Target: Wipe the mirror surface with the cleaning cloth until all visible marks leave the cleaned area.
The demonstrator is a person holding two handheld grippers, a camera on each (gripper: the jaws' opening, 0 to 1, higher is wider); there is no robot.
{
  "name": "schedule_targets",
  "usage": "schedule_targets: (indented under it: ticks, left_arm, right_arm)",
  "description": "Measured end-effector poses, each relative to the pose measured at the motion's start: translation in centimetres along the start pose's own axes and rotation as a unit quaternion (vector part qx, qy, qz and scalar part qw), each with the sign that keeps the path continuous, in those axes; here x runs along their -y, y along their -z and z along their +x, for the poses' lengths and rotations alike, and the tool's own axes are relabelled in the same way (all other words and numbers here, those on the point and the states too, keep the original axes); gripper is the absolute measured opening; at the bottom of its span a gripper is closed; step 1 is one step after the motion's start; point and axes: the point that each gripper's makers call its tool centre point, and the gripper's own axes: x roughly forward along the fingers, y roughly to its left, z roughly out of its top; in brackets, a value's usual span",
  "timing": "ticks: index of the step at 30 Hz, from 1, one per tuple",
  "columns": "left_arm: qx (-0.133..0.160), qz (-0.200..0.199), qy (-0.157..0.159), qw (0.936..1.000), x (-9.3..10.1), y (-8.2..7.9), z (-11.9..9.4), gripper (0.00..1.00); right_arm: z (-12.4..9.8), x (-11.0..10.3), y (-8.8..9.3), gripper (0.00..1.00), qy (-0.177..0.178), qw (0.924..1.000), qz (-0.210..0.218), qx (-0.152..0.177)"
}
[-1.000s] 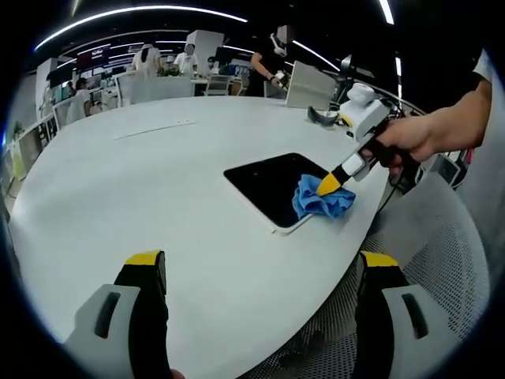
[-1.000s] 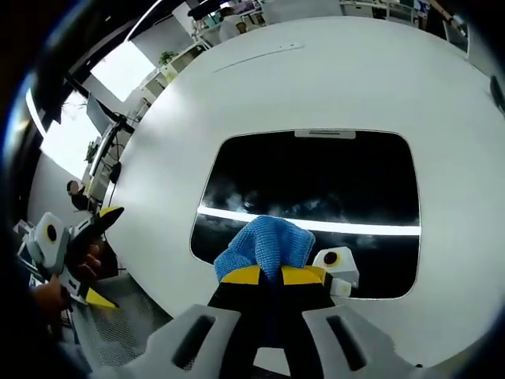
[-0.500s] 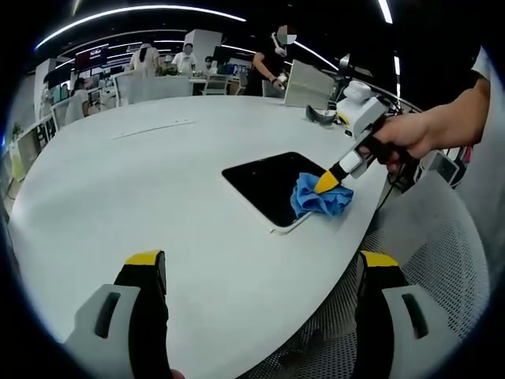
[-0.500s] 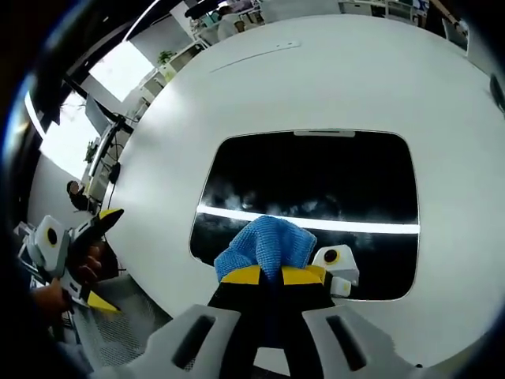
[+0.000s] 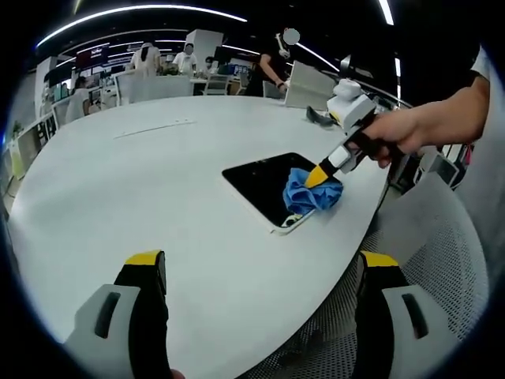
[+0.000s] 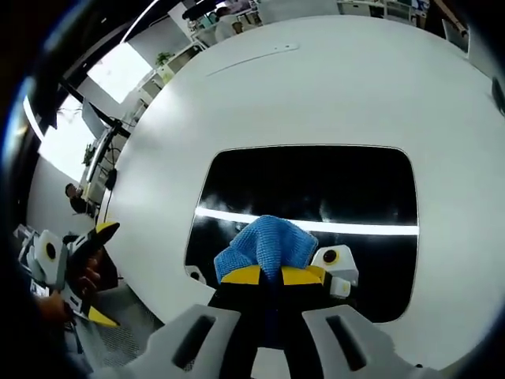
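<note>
A dark rectangular mirror (image 5: 264,183) (image 6: 316,197) lies flat near the edge of a round white table (image 5: 142,174). My right gripper (image 6: 271,275) (image 5: 314,178) is shut on a crumpled blue cleaning cloth (image 6: 264,245) (image 5: 310,197), which presses on the mirror's near side. Faint smears show on the glass just beyond the cloth in the right gripper view. My left gripper (image 5: 256,264) is open over the table's near edge, well short of the mirror, with nothing between its jaws.
A person's hand (image 5: 394,130) holds the right gripper. A grey mesh chair (image 5: 426,237) stands beside the table. A dark object (image 5: 319,118) lies at the table's far side. People and desks fill the background (image 5: 158,67).
The right gripper has slid the cloth a little further along the mirror, towards its near corner. The left gripper has stayed still and open.
</note>
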Motion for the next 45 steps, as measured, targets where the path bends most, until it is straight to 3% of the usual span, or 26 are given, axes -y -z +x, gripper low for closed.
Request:
schedule_targets:
  ticks: [45]
  left_arm:
    - [-0.012,-0.007,0.002,0.9999,0.0,0.5,0.1,0.99]
  right_arm:
    - [2.4,1.1,-6.7,0.01,0.012,0.9991,-0.039,0.012]
